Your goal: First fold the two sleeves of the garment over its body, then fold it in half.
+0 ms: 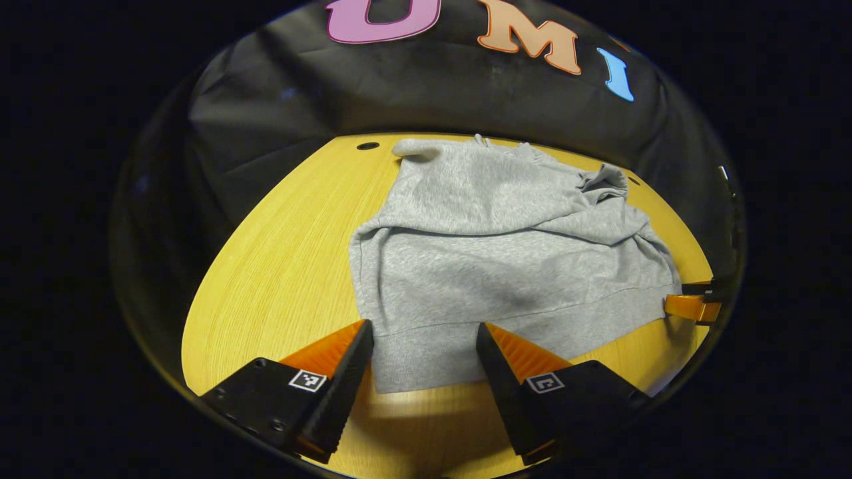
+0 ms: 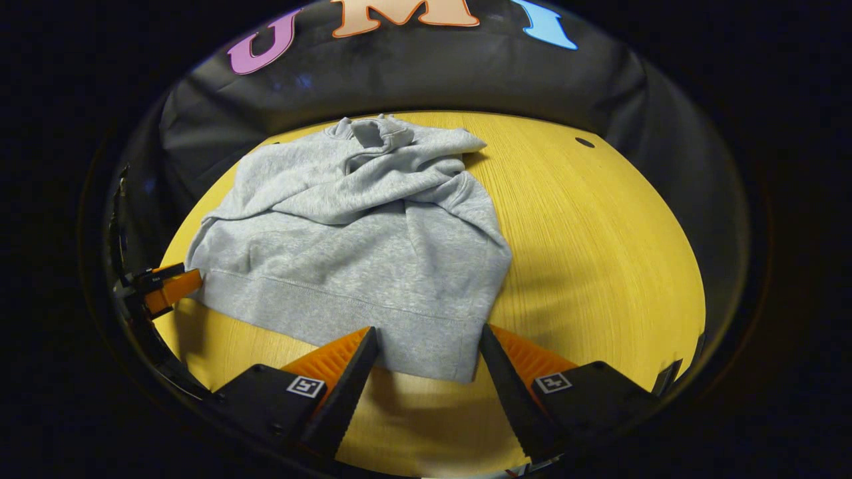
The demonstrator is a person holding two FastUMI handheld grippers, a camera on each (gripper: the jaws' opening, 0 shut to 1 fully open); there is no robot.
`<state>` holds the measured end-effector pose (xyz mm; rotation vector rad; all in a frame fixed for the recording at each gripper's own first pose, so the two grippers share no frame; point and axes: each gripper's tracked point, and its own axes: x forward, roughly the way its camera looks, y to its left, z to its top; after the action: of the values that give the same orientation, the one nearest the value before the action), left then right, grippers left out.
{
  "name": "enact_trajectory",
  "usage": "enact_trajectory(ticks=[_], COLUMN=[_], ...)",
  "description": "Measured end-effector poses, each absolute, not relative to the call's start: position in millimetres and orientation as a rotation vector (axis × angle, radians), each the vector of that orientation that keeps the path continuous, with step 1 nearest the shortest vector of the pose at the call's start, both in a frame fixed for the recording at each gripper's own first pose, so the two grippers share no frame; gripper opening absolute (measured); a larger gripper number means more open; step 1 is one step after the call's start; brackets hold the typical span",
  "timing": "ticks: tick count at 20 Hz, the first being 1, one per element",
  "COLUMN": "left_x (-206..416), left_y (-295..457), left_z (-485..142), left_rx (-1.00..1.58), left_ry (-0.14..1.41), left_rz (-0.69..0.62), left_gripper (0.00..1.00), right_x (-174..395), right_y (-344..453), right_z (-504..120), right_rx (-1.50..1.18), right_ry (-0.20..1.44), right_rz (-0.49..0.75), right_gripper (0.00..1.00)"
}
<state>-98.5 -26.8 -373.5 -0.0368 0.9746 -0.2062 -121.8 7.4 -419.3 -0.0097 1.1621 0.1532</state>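
One grey garment [image 1: 492, 266], sleeves folded across its body, lies flat on the yellow table [image 1: 279, 266], hem nearest the grippers. Two grippers, both low at the near edge and pointing forward. Left gripper [image 1: 425, 332]: jaws wide, straddling the hem's left corner, gripping nothing. Right gripper [image 2: 429, 336]: jaws wide, straddling the hem's right corner, gripping nothing.

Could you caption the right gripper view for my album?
Open right gripper poised at the hem of a grey sweatshirt, sleeves folded in, on a yellow table.
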Motion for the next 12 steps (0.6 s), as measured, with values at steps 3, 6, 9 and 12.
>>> enact_trajectory(ticks=[3, 6, 9, 12], left_x=[-99.7, -97.7, -95.5, -92.7], left_y=[-33.6, -42.5, -51.6, -56.6], left_z=[-373.2, -372.2, -372.1, -370.7], left_rx=[-0.032, -0.023, -0.042, -0.091], left_ry=[0.995, 1.016, 1.013, 1.008], left_rz=[-0.23, -0.29, -0.316, -0.318], left_gripper=[0.86, 0.65, 0.32, 0.16], right_x=[-121.3, -120.9, -119.6, -117.2], right_y=[12.1, 16.1, 26.1, 28.8], right_z=[-419.1, -421.0, -422.3, -423.8], right_rx=[-0.006, -0.013, 0.049, 0.094], right_ry=[1.169, 1.195, 1.197, 1.202], right_rz=[0.191, 0.219, 0.236, 0.248], right_gripper=[0.88, 0.6, 0.27, 0.14])
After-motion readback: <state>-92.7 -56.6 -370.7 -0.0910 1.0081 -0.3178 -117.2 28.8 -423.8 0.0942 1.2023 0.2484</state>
